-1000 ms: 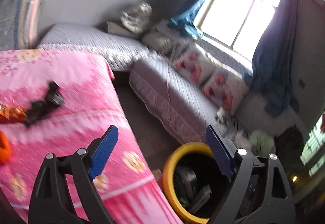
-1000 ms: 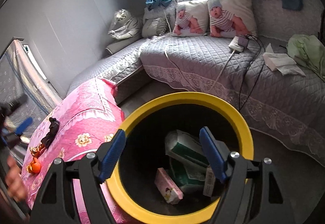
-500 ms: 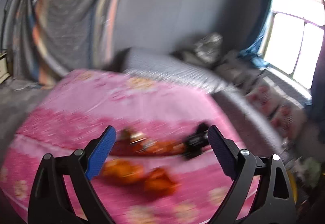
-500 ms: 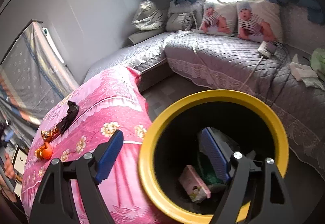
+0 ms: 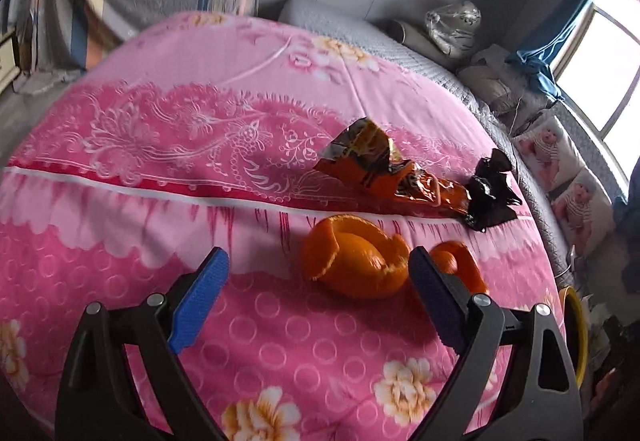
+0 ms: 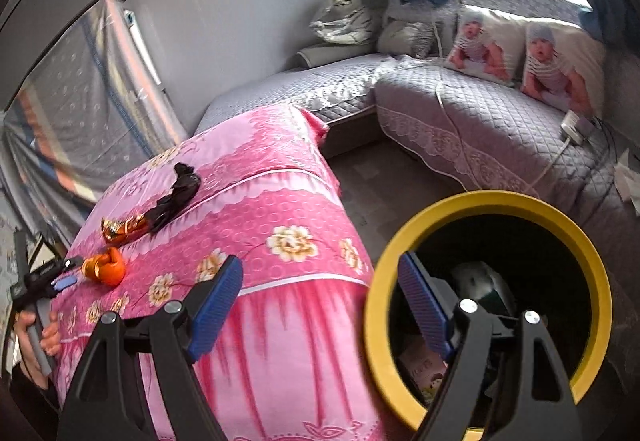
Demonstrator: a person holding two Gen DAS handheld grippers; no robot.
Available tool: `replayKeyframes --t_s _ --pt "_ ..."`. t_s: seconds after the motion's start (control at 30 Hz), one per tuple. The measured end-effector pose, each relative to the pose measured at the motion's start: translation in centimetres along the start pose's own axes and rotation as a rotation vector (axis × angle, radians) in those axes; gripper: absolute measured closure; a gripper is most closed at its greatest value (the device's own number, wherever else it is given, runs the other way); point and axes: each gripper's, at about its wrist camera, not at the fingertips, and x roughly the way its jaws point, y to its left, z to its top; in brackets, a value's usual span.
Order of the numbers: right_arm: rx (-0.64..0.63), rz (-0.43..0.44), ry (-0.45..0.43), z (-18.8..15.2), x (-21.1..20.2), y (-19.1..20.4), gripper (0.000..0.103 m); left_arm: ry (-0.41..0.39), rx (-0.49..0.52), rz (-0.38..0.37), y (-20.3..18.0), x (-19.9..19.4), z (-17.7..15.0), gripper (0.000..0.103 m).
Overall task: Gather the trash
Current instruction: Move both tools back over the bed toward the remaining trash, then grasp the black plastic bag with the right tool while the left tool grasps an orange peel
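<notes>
Left gripper [image 5: 316, 297]: jaws spread, nothing clasped, hovering over pink cloth [image 5: 168, 169]. 2 orange peels [image 5: 356, 265] seen just ahead, right finger beside them. 1 orange wrapper [image 5: 384, 169] and 1 black wrapper [image 5: 490, 189] lie beyond. Right gripper [image 6: 320, 301]: jaws spread, empty, above 1 yellow-rimmed bin [image 6: 592, 281] holding trash.

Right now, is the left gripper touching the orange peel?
Cannot tell. In the left wrist view the open left gripper has one finger overlapping the orange peel, with no clear gap or contact. The right wrist view is too small.
</notes>
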Motion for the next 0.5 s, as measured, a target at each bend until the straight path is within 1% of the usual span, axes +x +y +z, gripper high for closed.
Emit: replayKeyframes --t_s 0.07,0.1,0.13,0.17,0.2,0.23,0.27,0.3,0.37,0.47,0.5 --pt "-0.028 0.026 0.004 0.3 0.3 0.9 0.027 0.006 0.007 0.013 -0.2 0.8 0.2 0.025" --pt "-0.039 0.044 0.008 0.4 0.5 1.3 0.027 0.018 0.01 0.02 -0.2 1.5 0.3 0.03" --pt "-0.052 0.076 0.02 0.7 0.9 2.1 0.027 0.03 0.003 0.009 -0.1 2.0 0.3 0.035" --pt "-0.061 0.113 0.033 1.0 1.5 2.9 0.027 0.036 -0.002 -0.006 -0.1 2.4 0.3 0.037" --pt "-0.076 0.168 0.046 1.7 2.3 4.1 0.027 0.032 0.003 -0.012 -0.2 2.5 0.4 0.045" --pt "-0.089 0.195 0.051 2.1 2.9 5.0 0.027 0.028 0.011 -0.016 -0.6 2.5 0.4 0.056" --pt "-0.124 0.229 0.058 2.8 4.1 6.6 0.027 0.02 0.028 -0.027 -1.0 2.3 0.4 0.062" --pt "-0.143 0.246 0.062 3.2 4.8 7.5 0.027 0.012 0.038 -0.019 -1.3 2.3 0.3 0.065" --pt "-0.187 0.312 0.086 4.8 8.1 10.5 0.027 0.0 0.064 0.007 -1.8 2.1 0.3 0.067" --pt "-0.167 0.367 0.16 6.7 13.2 13.6 0.027 -0.005 0.053 0.001 -1.5 1.9 0.0 0.068" --pt "-0.168 0.365 0.18 7.4 15.0 14.7 0.027 -0.007 0.042 -0.003 -1.2 1.7 0.0 0.069"
